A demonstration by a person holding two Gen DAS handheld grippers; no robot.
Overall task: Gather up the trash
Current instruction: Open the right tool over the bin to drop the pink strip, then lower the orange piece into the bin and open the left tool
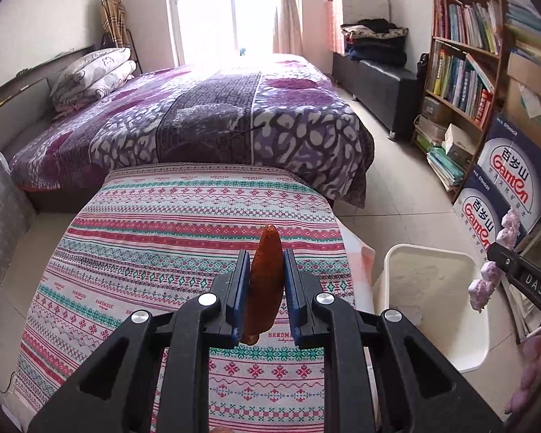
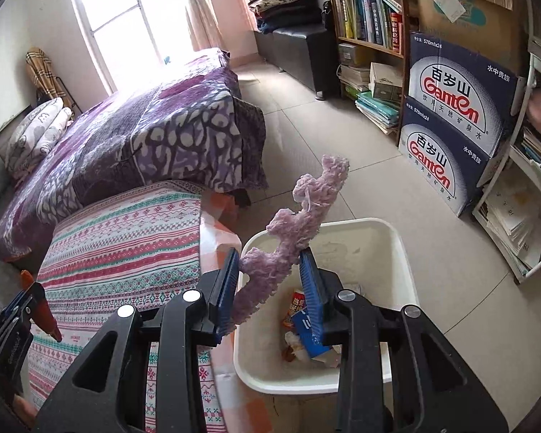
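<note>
Two pieces of trash were in hand, neither yet binned. The orange-brown piece [image 1: 266, 281], tapered and rough-skinned (identity uncertain, possibly a peel or dried scrap), was pinched upright between the blue pads of the left gripper [image 1: 267, 265], jaws pressed together on it, above the striped tablecloth [image 1: 155, 238] and clear of its surface. The lilac fluffy strip [image 2: 292, 238], a knobbly yarn-like length, sat between the pads of the right gripper [image 2: 270, 263]; the left pad touched it low down and the right pad met it near its middle, so it appeared held, though loosely, with the upper part standing free past the fingertips. This strip hung over the near rim of the white waste bin [image 2: 396, 249], which stood on the tiled floor just beside the covered table. The bin already held several items: a red-and-white wrapper [image 2: 296, 301], a blue carton [image 2: 308, 337] and pale crumpled scraps, so part of the collecting was judged done. The visible stretch of tablecloth carried no other loose rubbish. Remaining, by judgement: release the lilac strip into the bin, then carry the orange-brown piece across to the bin and drop it. Whether more trash lay outside both views could not be told. Bed [image 1: 205, 115] and bookshelf [image 1: 461, 72] beyond were not involved.
</note>
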